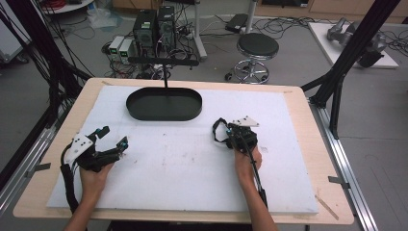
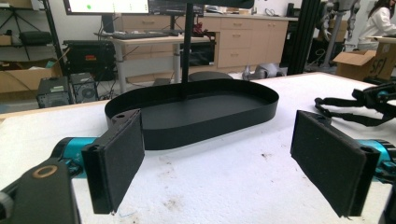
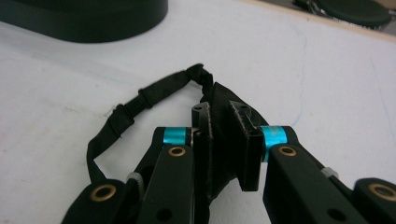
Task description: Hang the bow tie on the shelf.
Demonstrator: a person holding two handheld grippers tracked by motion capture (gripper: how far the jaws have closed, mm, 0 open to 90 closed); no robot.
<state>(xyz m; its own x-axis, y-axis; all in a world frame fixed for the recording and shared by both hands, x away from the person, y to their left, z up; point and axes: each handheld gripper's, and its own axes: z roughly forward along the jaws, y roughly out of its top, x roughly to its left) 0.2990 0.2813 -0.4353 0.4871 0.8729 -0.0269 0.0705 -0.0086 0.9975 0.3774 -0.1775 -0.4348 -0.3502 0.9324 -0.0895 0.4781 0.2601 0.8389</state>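
Right tool [image 3: 224, 140] is clamped on a black fabric strap [image 3: 140, 100] lying on the white bench [image 1: 183, 163]; left tool [image 2: 229, 158] gapes wide, holding nothing.

black oval tray [image 1: 163, 104], black strap [image 3: 140, 100], white mat [image 1: 192, 159], teal-banded black right gripper [image 3: 229, 135]

A black strap [image 3: 140, 100] lies looped on the white board, one end pinched.

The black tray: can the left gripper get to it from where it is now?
Probably yes. The left gripper is open, and bare white mat lies between it and the black tray. The strap sits off by the right gripper.
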